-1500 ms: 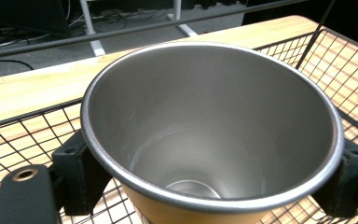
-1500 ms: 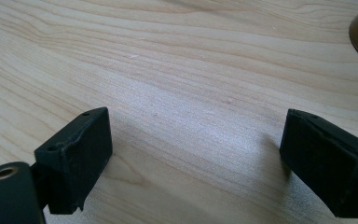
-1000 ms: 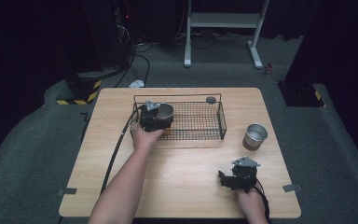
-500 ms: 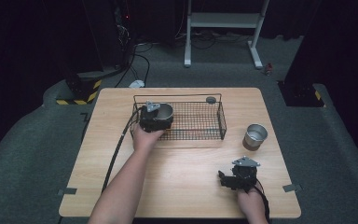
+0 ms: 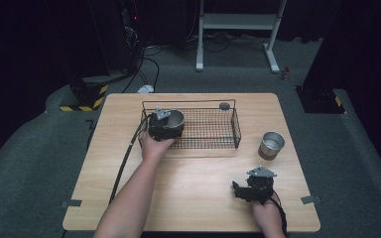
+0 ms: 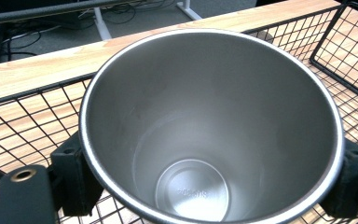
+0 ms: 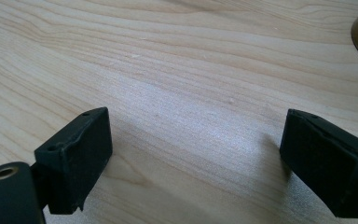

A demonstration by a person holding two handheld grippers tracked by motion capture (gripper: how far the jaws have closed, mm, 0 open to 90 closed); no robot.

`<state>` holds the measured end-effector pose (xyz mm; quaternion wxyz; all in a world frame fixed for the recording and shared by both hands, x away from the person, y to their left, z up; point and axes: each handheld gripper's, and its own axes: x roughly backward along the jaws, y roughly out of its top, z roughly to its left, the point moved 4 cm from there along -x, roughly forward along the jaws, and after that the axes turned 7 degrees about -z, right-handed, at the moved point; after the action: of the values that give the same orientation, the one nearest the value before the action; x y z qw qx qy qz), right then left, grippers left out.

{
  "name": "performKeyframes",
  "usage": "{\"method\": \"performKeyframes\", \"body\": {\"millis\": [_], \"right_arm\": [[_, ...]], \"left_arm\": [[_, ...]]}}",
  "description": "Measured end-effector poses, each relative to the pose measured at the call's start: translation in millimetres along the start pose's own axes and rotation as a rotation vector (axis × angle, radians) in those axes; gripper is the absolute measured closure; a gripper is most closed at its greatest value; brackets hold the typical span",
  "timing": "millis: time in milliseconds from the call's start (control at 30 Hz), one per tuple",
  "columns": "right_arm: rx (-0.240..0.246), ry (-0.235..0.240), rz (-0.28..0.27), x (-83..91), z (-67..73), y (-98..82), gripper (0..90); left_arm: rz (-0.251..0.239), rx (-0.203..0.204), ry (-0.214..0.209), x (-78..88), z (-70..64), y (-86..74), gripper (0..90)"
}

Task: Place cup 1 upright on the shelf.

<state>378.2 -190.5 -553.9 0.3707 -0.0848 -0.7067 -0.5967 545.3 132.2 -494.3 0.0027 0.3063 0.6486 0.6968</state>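
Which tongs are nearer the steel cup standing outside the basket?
Right. The right tongs rest on the table just in front of that cup; the left tongs are across the wire basket, gripping another cup.

Off the right end of the wire basket (image 5: 213,130) you have a second steel cup (image 5: 271,145) upright on the desk (image 5: 188,198), a small dark disc (image 5: 224,106) just behind the basket, and a white stand (image 5: 238,34) on the floor beyond.

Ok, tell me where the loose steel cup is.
In the high view the loose steel cup stands upright on the table, right of the wire basket and beyond the right gripper.
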Motion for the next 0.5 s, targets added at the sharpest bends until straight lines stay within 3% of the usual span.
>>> {"method": "performKeyframes", "body": {"millis": [200, 500], "right_arm": [[0.0, 0.0, 0.0, 0.0, 0.0, 0.0, 9.0], [0.0, 0.0, 0.0, 0.0, 0.0, 0.0, 9.0]], "left_arm": [[0.0, 0.009, 0.002, 0.3, 0.4, 1.4, 12.9], [0.036, 0.017, 0.014, 2.1, 3.9, 1.8, 0.1]]}}
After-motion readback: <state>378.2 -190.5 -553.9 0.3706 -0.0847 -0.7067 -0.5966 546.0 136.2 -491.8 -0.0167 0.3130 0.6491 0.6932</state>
